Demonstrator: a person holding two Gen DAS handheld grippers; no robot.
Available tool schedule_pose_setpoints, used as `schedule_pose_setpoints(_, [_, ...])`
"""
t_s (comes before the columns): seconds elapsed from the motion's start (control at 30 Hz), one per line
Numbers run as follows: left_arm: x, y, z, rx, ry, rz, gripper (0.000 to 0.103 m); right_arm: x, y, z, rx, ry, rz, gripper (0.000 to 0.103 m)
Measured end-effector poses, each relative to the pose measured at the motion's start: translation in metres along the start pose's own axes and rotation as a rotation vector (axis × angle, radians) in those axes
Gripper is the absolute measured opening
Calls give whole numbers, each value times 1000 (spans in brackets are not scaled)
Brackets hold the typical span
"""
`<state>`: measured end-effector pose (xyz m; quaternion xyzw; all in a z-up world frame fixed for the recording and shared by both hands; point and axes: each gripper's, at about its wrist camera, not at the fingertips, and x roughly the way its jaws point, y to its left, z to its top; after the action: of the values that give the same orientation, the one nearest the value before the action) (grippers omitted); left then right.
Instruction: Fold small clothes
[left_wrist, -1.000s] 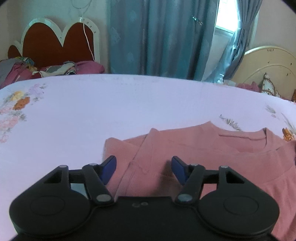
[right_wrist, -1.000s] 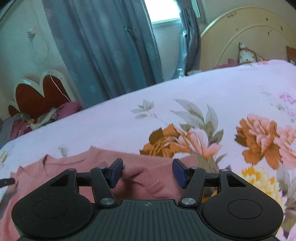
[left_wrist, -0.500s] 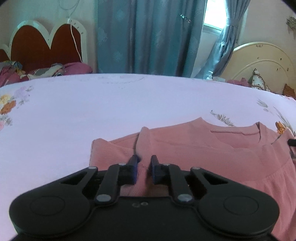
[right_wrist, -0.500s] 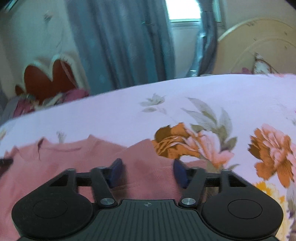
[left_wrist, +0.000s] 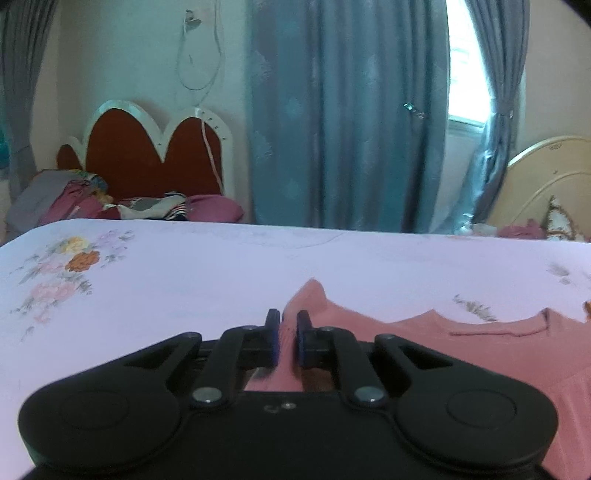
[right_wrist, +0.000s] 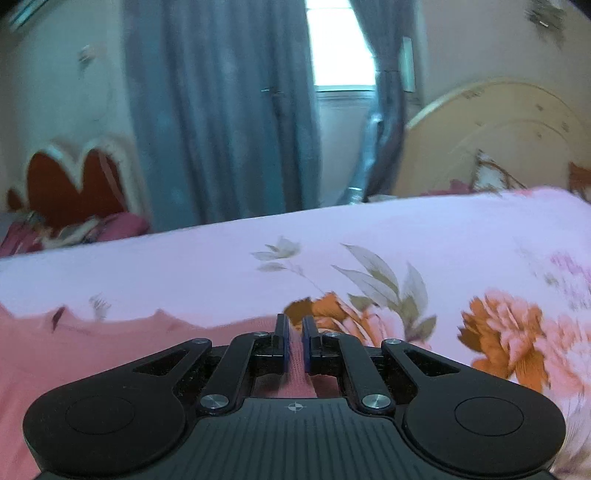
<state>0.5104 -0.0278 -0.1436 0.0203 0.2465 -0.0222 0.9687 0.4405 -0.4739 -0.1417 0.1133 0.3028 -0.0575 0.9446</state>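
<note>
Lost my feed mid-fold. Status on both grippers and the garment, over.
Left gripper shut on pink sweater, fabric peaked up. Right gripper shut on its other side. Floral bedsheet ahead, nothing in the way.

Matt pink knit garment (left_wrist: 461, 354) on smooth floral cotton-like bedsheet (left_wrist: 184, 280).
</note>
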Motion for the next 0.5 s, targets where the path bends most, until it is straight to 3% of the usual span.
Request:
schedule_pose_setpoints(0.1, [14, -7, -8, 40, 28, 44, 8, 11, 7, -8, -49, 39, -46, 6])
schedule_pose_setpoints(0.2, [27, -8, -25, 90, 117, 76, 9, 21, 9, -14, -86, 94, -71, 6])
schedule_pose_setpoints(0.27, [24, -12, -22, 108, 121, 80, 9, 19, 5, -10, -57, 101, -38, 7])
schedule_pose_setpoints(0.33, [22, -8, -16, 89, 124, 67, 20, 13, -1, -7, -26, 116, -5, 10])
schedule_pose_setpoints(0.37, [20, -4, -13, 72, 126, 52, 23, 8, -4, -4, -9, 122, 5, 28])
schedule_pose_setpoints(0.4, [17, 0, -11, 62, 127, 46, 28, 2, -7, -3, 4, 115, 16, 55])
schedule_pose_setpoints(0.43, [13, 3, -11, 57, 126, 42, 33, -6, -7, -2, 5, 102, 22, 62])
schedule_pose_setpoints(0.5, [3, 10, -10, 51, 116, 39, 45, -17, -8, 0, -3, 110, 36, 62])
